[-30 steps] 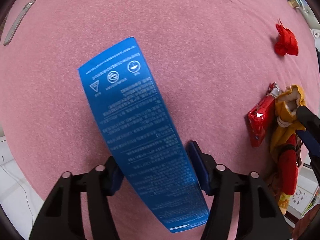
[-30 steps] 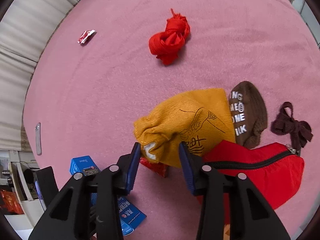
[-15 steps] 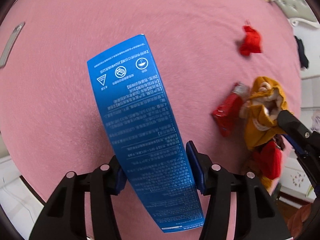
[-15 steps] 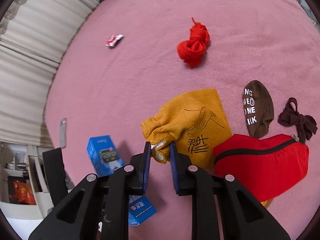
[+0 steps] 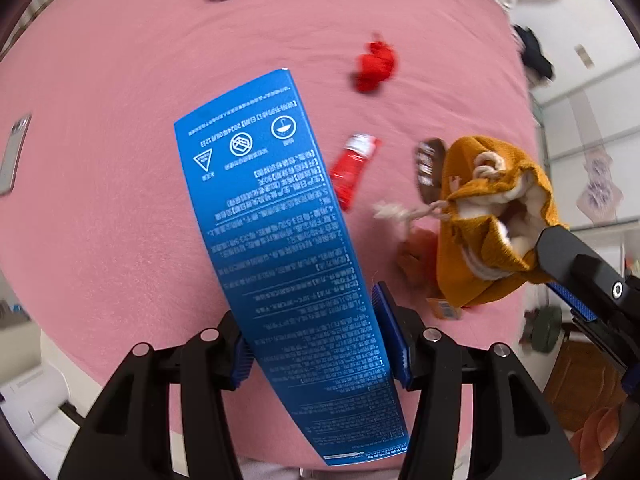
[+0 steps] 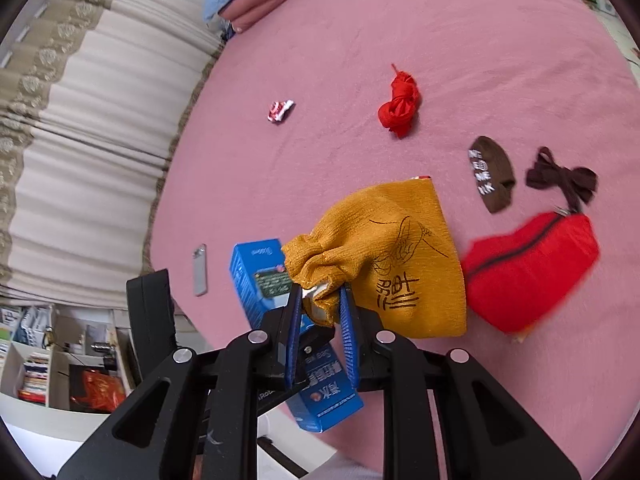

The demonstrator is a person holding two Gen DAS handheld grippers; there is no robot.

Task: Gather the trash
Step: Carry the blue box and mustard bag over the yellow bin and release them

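Jaws of my left gripper (image 5: 316, 340) clamp the blue carton (image 5: 280, 240), long axis pointing away; my right gripper (image 6: 320, 320) has just closed, pinching the mustard pouch (image 6: 384, 256) mouth, just right of the carton.

A bed (image 6: 460, 40) covered by a pink blanket is seen. Lying on it: a red cloth bundle (image 6: 399, 105), a small red-and-white wrapper (image 6: 280, 110), a brown pouch (image 6: 491, 174), a dark brown bow (image 6: 560, 176), a red zip bag (image 6: 532, 270), a phone (image 6: 199, 269), a red packet (image 5: 352, 168).

blue box (image 5: 280, 240): glossy card | yellow pouch (image 6: 392, 256): ribbed cloth | bedcover (image 6: 460, 40): matt fleece
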